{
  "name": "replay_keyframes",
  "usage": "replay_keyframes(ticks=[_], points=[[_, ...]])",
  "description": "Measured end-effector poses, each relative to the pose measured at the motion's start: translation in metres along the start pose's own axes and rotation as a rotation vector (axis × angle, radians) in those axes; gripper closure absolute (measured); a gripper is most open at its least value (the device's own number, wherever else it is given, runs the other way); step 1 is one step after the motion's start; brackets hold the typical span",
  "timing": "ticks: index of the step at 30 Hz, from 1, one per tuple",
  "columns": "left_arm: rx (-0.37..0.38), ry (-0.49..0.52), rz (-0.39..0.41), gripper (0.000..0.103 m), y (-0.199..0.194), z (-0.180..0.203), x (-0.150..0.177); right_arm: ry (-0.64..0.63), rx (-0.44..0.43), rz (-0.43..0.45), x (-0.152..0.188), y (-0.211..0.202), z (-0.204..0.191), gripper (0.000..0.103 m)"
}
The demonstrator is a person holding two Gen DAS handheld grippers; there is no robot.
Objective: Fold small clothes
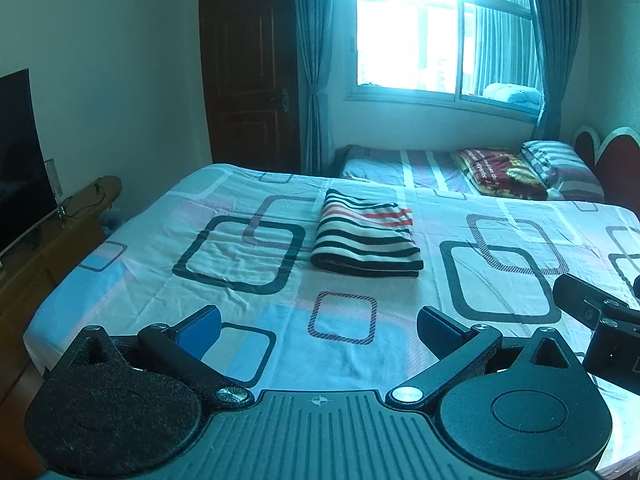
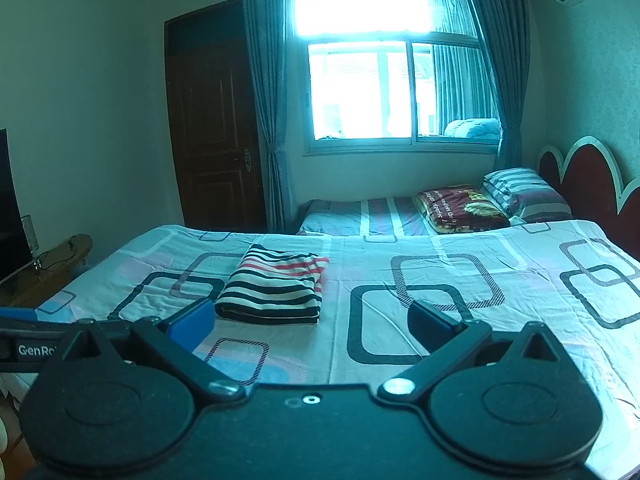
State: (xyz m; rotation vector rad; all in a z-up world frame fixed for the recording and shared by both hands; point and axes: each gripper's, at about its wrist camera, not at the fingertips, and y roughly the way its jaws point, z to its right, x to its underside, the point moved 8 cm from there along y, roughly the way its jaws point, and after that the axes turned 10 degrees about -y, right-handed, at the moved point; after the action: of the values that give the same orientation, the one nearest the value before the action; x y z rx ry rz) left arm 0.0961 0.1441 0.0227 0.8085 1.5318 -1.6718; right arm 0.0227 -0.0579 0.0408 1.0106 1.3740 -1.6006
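Left wrist: folded striped garment (image 1: 366,240) on bed (image 1: 248,264)

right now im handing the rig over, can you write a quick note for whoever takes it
Left tool: open, holding nothing, held above the near part of the bed.
Right tool: open, holding nothing, beside the left one.
Striped garment: lies folded in a neat rectangle on the patterned bedsheet, ahead of both tools and touched by neither.
Done: this piece looks fully folded.
Left: no other unfolded small clothes show on this bed; check outside the view for the next piece.
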Motion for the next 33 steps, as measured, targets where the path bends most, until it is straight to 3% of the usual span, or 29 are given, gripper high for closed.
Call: replay_keyframes(ticks=[33], points=[[-0.025,-0.009,-0.001,0.0,0.002,0.002,0.001,0.016,0.036,-0.034,0.008,0.007,0.011,0.001]])
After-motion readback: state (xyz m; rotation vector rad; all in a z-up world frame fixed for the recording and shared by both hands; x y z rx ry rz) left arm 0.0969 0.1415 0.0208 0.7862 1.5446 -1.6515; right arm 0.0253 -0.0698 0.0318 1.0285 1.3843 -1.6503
